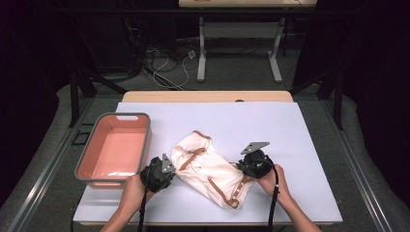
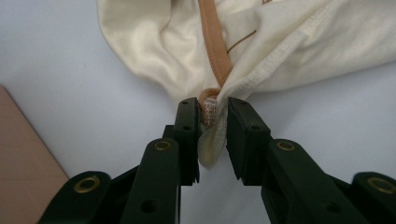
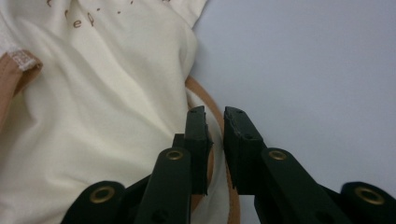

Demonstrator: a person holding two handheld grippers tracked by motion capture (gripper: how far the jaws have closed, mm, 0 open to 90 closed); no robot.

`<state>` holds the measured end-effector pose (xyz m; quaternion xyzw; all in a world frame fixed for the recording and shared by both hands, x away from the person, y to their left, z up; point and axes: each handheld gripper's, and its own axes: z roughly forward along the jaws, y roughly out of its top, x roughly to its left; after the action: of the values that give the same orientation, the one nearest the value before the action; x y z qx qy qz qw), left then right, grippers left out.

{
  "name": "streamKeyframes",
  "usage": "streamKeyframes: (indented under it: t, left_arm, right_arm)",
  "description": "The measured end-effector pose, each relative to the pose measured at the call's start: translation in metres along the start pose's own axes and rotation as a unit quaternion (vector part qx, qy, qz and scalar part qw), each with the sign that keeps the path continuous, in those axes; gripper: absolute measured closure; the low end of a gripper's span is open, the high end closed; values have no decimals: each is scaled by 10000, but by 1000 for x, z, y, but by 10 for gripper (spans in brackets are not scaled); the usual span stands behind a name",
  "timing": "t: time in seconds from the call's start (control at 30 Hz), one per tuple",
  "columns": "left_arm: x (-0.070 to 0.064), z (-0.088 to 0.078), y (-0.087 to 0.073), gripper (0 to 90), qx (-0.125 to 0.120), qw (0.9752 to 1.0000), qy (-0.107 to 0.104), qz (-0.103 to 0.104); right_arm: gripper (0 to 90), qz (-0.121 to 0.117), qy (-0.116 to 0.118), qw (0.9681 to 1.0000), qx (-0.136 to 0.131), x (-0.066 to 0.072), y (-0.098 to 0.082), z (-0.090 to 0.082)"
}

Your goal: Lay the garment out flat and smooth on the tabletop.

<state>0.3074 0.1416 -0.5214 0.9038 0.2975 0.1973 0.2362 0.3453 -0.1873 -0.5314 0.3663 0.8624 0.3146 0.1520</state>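
Note:
A cream cloth bag point(image 1: 208, 166) with tan straps lies crumpled on the pale lavender table top point(image 1: 270, 121), between the two hands. My left gripper point(image 1: 171, 168) is at the bag's left end. In the left gripper view my left gripper point(image 2: 212, 109) is shut on a bunched corner of the bag point(image 2: 154, 42), where a tan strap point(image 2: 215, 51) ends. My right gripper point(image 1: 241, 166) is at the bag's right edge. Seen from its own camera, my right gripper point(image 3: 215, 116) stands slightly open over a tan strap point(image 3: 203, 95) beside the bag point(image 3: 102, 107), gripping nothing.
A pink bin with a grey rim point(image 1: 145, 140) stands at the left of the table, close to my left hand; its corner point(image 2: 23, 158) is also in the left gripper view. Bare table lies to the right and behind the bag. Another table's legs stand beyond the far edge.

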Motion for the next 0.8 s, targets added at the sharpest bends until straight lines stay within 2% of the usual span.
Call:
streamKeyframes:
  t: [0.07,0.17,0.3,0.37,0.5,0.53,0.57,0.7,0.77,0.8]
  left_arm:
    - [-1,-3,2,724,-72,10000,0,24]
    - [-4,-6,4,709,-158,9999,29,44]
    - [-6,-7,4,693,-157,9998,74,63]
    - [-4,-5,3,691,-187,9998,48,-7]
    - [-3,-1,2,673,-236,9994,-193,-161]
    - [-3,1,2,664,-279,9992,-240,-140]
    - [-5,3,2,651,-238,9991,-322,-107]
    - [-11,9,3,610,-14,9980,-628,43]
    - [-12,13,3,601,82,9977,-661,115]
    - [-13,14,2,587,95,9976,-679,113]
  right_arm:
    - [787,46,-92,9999,-64,0,1,2]
    - [778,-16,-122,9998,-153,0,3,8]
    - [773,-134,-85,9999,-15,4,5,15]
    - [773,-199,-43,9998,-23,7,5,18]
    - [771,-256,0,9997,36,7,5,19]
    - [771,-137,-10,9999,36,9,4,20]
    - [770,-247,46,9997,50,8,4,21]
    - [762,-209,197,9996,10,10,3,23]
    - [756,-287,219,9993,94,8,3,22]
    - [750,-225,280,9993,123,9,3,22]
